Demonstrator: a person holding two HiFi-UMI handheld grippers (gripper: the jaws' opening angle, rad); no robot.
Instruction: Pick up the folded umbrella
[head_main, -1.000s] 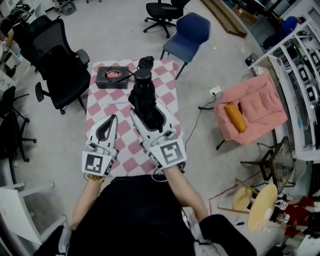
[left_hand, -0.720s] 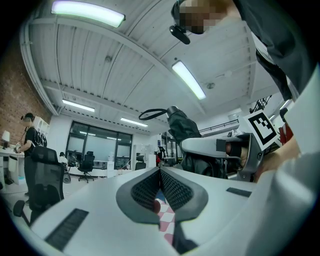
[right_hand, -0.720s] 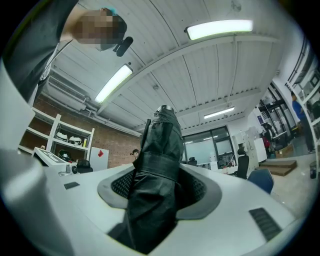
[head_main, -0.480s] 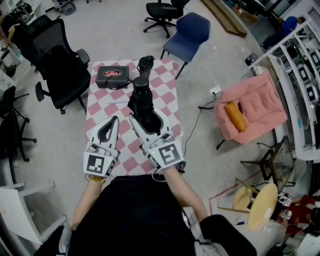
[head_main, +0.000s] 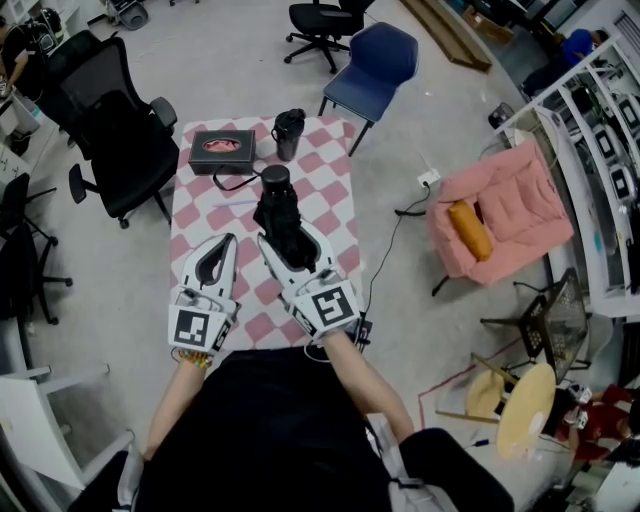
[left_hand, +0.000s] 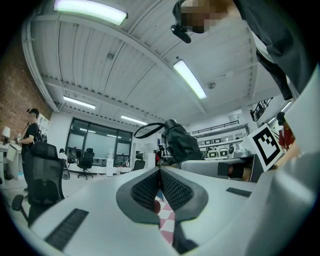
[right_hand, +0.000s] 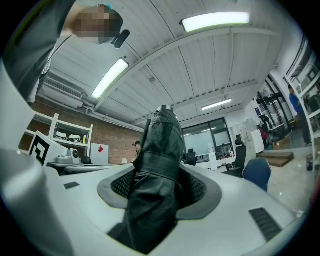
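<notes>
The folded umbrella (head_main: 278, 208) is black, with a round cap and a wrist strap. It stands upright over the pink-and-white checkered table (head_main: 200, 205), and my right gripper (head_main: 292, 238) is shut on its lower part. In the right gripper view the umbrella (right_hand: 161, 147) fills the gap between the pads (right_hand: 200, 187) and rises above them. My left gripper (head_main: 221, 242) rests by the table's near left, shut, with nothing in it. In the left gripper view its pads (left_hand: 172, 187) meet at the tips, and the umbrella (left_hand: 181, 143) shows to the right.
A black box (head_main: 222, 151) with a pink inside and a dark mug (head_main: 288, 131) stand at the table's far end. A black office chair (head_main: 118, 125) is to the left, a blue chair (head_main: 377, 65) beyond the table, and a pink armchair (head_main: 505, 215) to the right.
My right gripper has come down and toward me with the umbrella, which now no longer covers the mug. The left gripper has stayed put.
</notes>
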